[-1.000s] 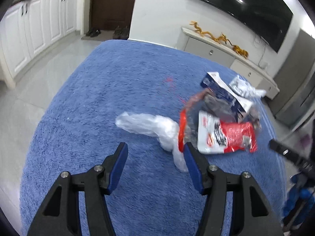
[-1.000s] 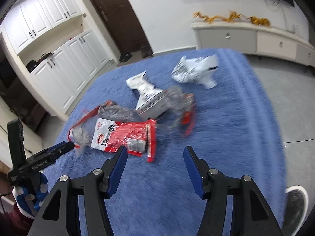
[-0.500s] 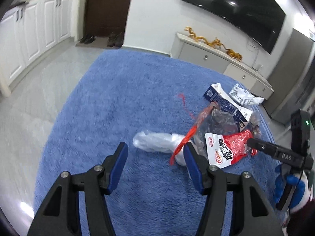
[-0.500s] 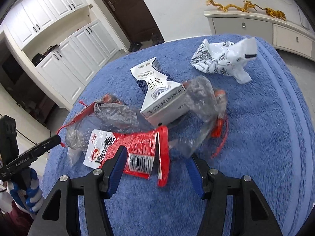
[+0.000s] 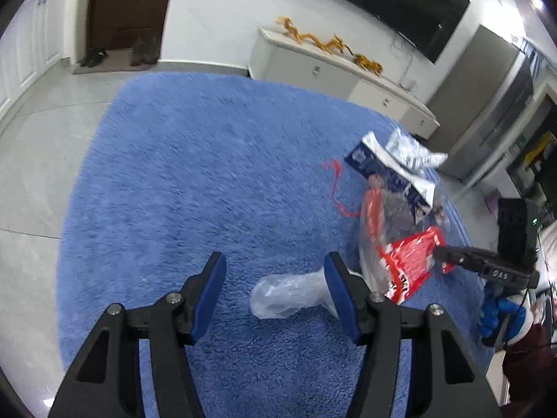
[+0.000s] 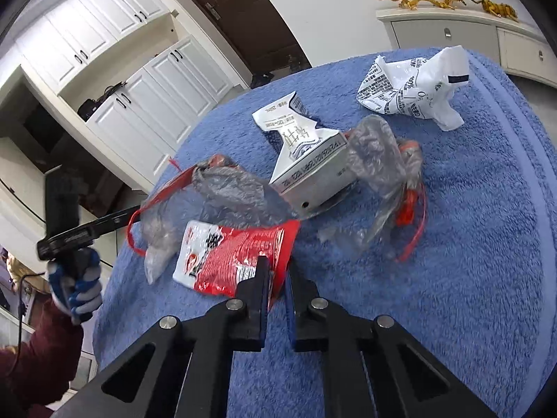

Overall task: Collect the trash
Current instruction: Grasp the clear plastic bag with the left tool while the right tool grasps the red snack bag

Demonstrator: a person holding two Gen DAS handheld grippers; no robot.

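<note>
Where it gaped before, right hand-held gripper (image 6: 277, 271) now pinches red wrapper (image 6: 236, 257)

Black gripper (image 5: 275, 278) arms, blue pads (silver screws), maroon sleeve (image 6: 38, 358)

right gripper (image 6: 276, 273) snapped shut on the edge of the red snack wrapper (image 6: 229, 261), jaws wide apart a moment ago. left gripper (image 5: 275, 280) swung across the blue rug (image 5: 209, 174), now framing the clear plastic bag (image 5: 289, 294) between open fingers.
</note>
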